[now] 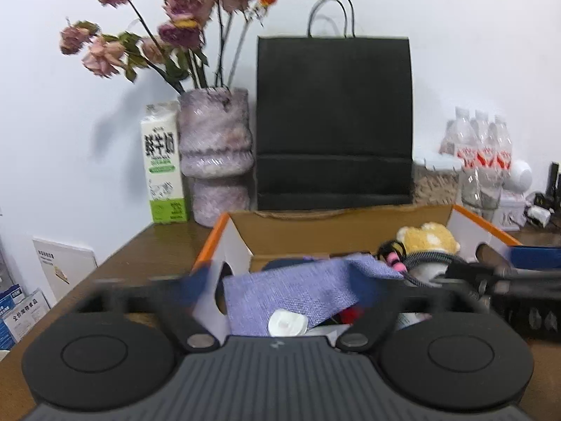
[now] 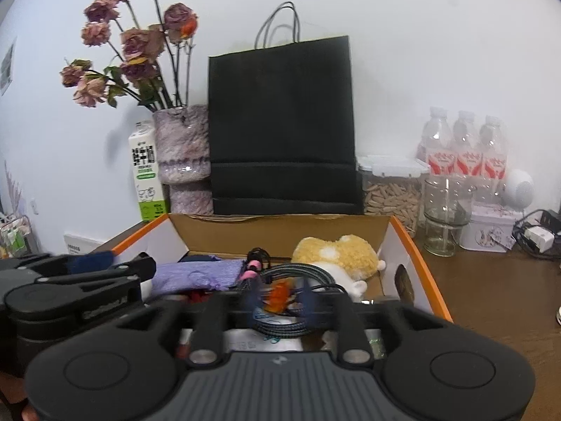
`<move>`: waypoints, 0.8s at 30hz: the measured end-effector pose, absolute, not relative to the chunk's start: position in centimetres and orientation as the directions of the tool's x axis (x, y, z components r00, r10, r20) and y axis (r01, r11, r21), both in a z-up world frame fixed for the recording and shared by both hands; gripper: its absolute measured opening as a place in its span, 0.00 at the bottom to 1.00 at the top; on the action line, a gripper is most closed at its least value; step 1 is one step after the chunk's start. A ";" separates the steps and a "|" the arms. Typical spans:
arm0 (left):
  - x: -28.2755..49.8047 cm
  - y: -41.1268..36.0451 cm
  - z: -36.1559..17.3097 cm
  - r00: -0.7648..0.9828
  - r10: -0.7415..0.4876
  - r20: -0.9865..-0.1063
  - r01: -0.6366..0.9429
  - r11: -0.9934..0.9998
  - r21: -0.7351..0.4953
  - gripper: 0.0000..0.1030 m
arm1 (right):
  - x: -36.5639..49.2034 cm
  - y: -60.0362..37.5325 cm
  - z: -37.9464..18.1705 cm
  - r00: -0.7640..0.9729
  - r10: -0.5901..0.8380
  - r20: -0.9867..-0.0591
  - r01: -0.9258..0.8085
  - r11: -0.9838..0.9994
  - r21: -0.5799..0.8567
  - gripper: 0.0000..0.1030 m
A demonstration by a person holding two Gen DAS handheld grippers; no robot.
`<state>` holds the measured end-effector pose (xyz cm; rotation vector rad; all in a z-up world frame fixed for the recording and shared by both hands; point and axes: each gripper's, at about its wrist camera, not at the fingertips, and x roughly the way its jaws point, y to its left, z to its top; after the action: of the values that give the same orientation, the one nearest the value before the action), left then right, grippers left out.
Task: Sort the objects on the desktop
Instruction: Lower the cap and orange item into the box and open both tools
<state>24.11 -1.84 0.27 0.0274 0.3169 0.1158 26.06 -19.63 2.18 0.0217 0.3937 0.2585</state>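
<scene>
Ahead of both your tongs sits the orange-rimmed box (image 2: 417,245). Your left gripper (image 1: 280,287) is spread wide around the purple cloth (image 1: 301,291). Your right gripper (image 2: 278,301), nearly pressed together, pinches something small and orange, too blurred to identify, above the braided cable (image 2: 305,273).

An open cardboard box (image 2: 417,245) with orange rims sits on the desk. Inside it, a yellow plush toy (image 2: 338,254) lies at the back right, a purple knitted cloth (image 1: 308,287) is draped at the left, and a coiled braided cable (image 2: 298,273) rests in the middle front.
</scene>
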 end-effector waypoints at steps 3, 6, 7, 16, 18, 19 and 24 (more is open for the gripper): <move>23.6 -1.7 0.5 0.953 0.150 -0.262 -0.143 0.989 0.045 1.00 | 25.7 -20.0 2.4 0.918 0.218 -0.331 -0.212 0.976 0.056 0.95; 23.6 -1.6 0.6 0.954 0.152 -0.260 -0.147 0.988 0.041 1.00 | 25.7 -20.0 2.4 0.920 0.217 -0.326 -0.209 0.976 0.058 0.99; 23.6 -1.6 0.6 0.954 0.151 -0.260 -0.144 0.989 0.044 1.00 | 25.7 -20.0 2.4 0.919 0.219 -0.329 -0.212 0.976 0.059 0.99; 23.4 -1.8 0.3 0.956 0.155 -0.249 -0.145 0.988 0.059 1.00 | 25.6 -19.8 2.2 0.920 0.212 -0.328 -0.208 0.977 0.049 0.99; 23.3 -1.8 0.2 0.957 0.153 -0.245 -0.143 0.988 0.056 1.00 | 25.6 -19.8 2.1 0.921 0.208 -0.329 -0.204 0.978 0.047 0.99; 23.3 -1.8 0.1 0.958 0.153 -0.242 -0.143 0.988 0.057 1.00 | 25.6 -19.8 2.1 0.921 0.206 -0.331 -0.202 0.978 0.047 0.99; 22.9 -1.8 -0.2 0.963 0.153 -0.224 -0.143 0.988 0.061 1.00 | 25.5 -19.7 1.8 0.919 0.205 -0.336 -0.203 0.978 0.042 1.00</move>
<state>22.87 -1.82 -0.18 0.0442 0.2298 0.1500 25.48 -19.69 1.80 0.0068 0.3463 0.2099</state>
